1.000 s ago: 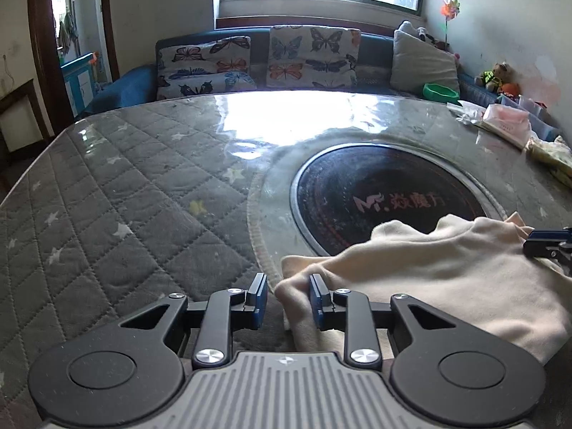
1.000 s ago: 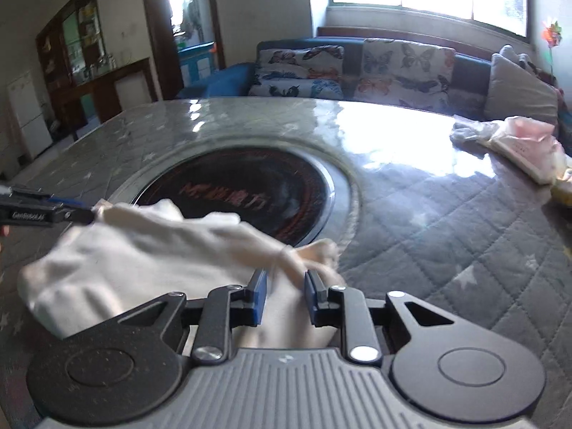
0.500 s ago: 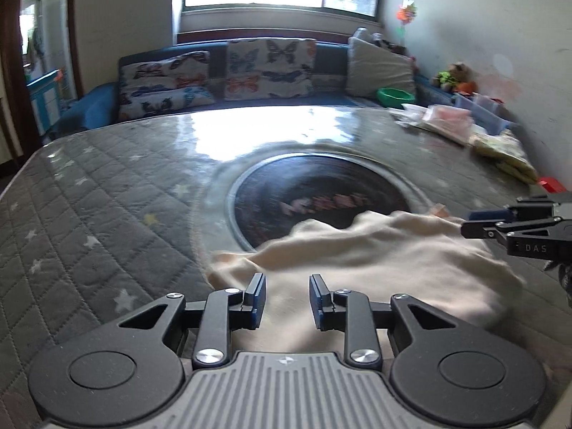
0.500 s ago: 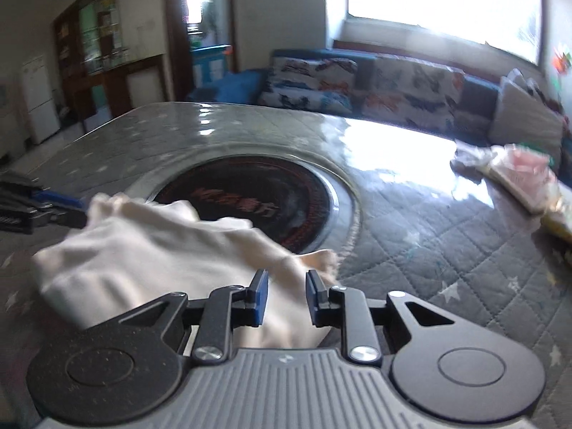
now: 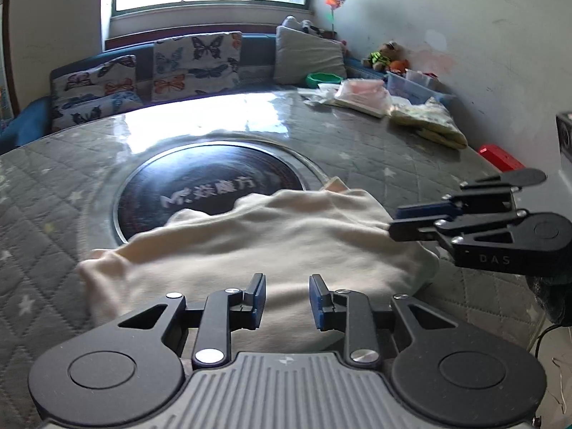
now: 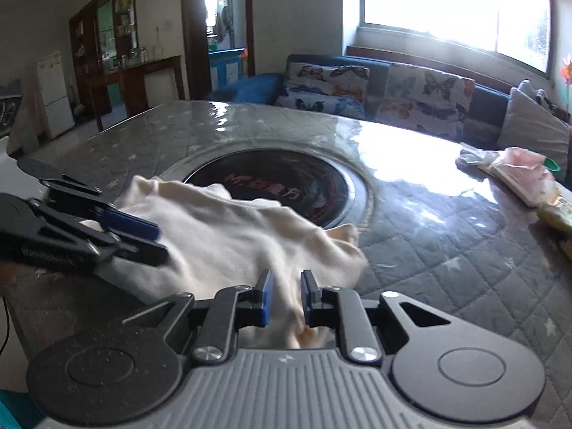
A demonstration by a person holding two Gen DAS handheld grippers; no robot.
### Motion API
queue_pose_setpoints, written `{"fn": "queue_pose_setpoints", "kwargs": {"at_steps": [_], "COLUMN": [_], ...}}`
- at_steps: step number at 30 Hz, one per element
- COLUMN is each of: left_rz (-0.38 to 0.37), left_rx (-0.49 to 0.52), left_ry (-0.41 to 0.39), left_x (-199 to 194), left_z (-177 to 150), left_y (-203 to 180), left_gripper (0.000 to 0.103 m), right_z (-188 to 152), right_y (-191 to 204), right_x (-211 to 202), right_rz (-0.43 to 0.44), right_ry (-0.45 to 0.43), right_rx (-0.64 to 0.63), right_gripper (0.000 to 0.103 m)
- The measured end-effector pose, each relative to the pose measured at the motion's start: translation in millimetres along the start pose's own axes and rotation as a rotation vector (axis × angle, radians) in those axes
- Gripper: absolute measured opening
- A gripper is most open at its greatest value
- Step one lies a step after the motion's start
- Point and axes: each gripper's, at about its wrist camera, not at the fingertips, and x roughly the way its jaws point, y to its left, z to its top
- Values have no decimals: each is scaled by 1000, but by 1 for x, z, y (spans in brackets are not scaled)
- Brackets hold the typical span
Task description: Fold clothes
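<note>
A cream garment [image 5: 279, 246] lies bunched on the quilted table, partly over the dark round inset. It also shows in the right wrist view [image 6: 228, 236]. My left gripper [image 5: 287, 295] hovers over the garment's near edge with its jaws apart and nothing between them. It appears from the side in the right wrist view [image 6: 143, 236]. My right gripper [image 6: 286, 295] has its jaws a little apart with cream cloth between them; whether the pads pinch it is unclear. It shows at the garment's right end in the left wrist view [image 5: 400, 220].
The table [image 5: 53, 193] has a grey star-quilted cover under glossy plastic and a dark round inset [image 5: 207, 186]. Folded clothes and bags [image 5: 364, 96] lie at its far right. A sofa with butterfly cushions [image 5: 193, 60] stands behind. A red object [image 5: 500, 157] sits past the right edge.
Both grippers have swung toward the table's near edge, and the garment has shifted with them. The right gripper now sits closer to the left one.
</note>
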Motion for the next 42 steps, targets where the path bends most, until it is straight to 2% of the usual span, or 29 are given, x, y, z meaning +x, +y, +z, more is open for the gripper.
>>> {"fn": "queue_pose_setpoints", "kwargs": {"at_steps": [7, 11, 18, 25, 29, 33, 37, 40, 42], "left_rz": [-6, -5, -12, 36, 85, 84, 90, 101, 109], "left_rx": [5, 35, 15, -66, -111, -151, -162, -191, -212], "left_ry": [21, 12, 8, -12, 27, 42, 16, 13, 15], "left_x": [5, -4, -17, -44, -48, -53, -64, -68, -71], "left_z": [-10, -17, -27, -34, -47, -58, -59, -62, -63], "left_y": [-1, -3, 6, 29, 47, 60, 64, 71, 76], "left_gripper": [29, 32, 32, 38, 38, 37, 38, 38, 38], "right_z": [-6, -1, -3, 9, 6, 7, 17, 15, 12], "right_y": [7, 21, 53, 71, 89, 97, 104, 118, 124], "right_x": [6, 9, 28, 21, 35, 36, 35, 47, 51], "right_rz": [-15, 19, 90, 134, 176, 172, 198, 222, 208], "right_ry": [21, 12, 34, -1, 25, 25, 1, 18, 23], "right_rx": [-27, -65, -153, -188, -217, -240, -228, -247, -274], "right_gripper": [15, 15, 16, 16, 17, 18, 18, 18, 19]}}
